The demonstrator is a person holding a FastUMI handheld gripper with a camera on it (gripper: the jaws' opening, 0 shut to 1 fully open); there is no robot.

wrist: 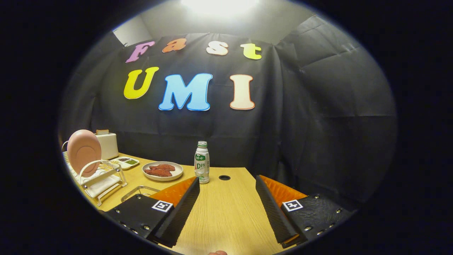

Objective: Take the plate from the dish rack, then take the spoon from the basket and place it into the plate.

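Note:
A pink plate stands on edge in a white dish rack far off to the left of my fingers. A wire basket peeks out just behind my left finger; I cannot make out a spoon in it. My gripper hangs open above the wooden table, with only bare tabletop between the fingers. Plate and rack lie well beyond and left of the left finger.
Just ahead of the left fingertip stands a small white bottle. Left of it sits a white dish of reddish food, then a small tray of condiments and a white toaster. A cable hole marks the table's far edge.

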